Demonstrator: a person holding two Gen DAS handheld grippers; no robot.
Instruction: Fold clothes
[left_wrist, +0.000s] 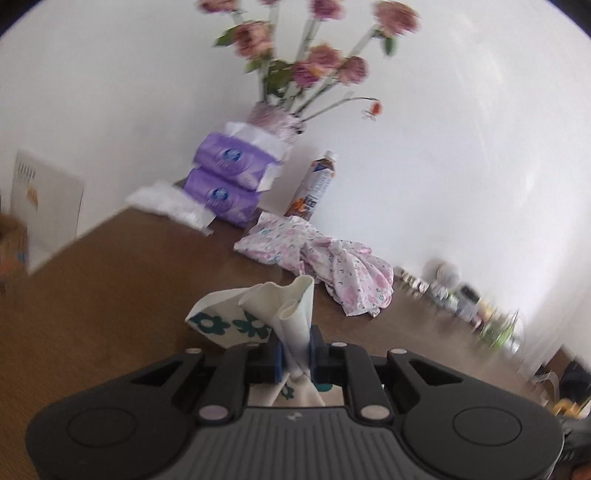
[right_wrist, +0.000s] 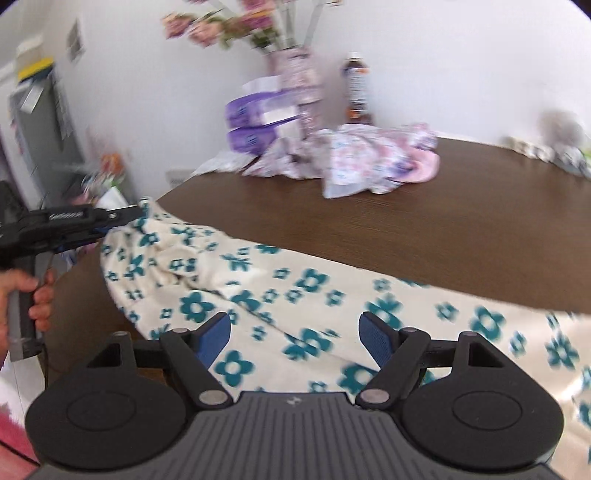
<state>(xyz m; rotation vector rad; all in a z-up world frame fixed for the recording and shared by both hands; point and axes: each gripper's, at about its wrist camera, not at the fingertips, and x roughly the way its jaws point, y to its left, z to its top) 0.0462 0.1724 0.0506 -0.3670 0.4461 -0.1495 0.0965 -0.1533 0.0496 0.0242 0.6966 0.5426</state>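
Left gripper (left_wrist: 295, 354) clamping jaws on a bunched corner of the cream teal-flowered garment (right_wrist: 295, 295), lying draped across the brown tabletop (right_wrist: 369, 206). Right gripper (right_wrist: 294, 338) hovering above it, jaws apart. Pink floral garment (right_wrist: 369, 162) lying near the vase (right_wrist: 295, 74).

Far on the brown wooden table (right_wrist: 369, 221) we note two stacked purple tissue packs (left_wrist: 231, 184), just right of them a tilted plastic drink bottle with a white cap (left_wrist: 314, 184). Behind stands a patterned pink vase (left_wrist: 275, 120) holding blurred pink flowers (left_wrist: 314, 62). White wall (left_wrist: 461, 147) beyond.
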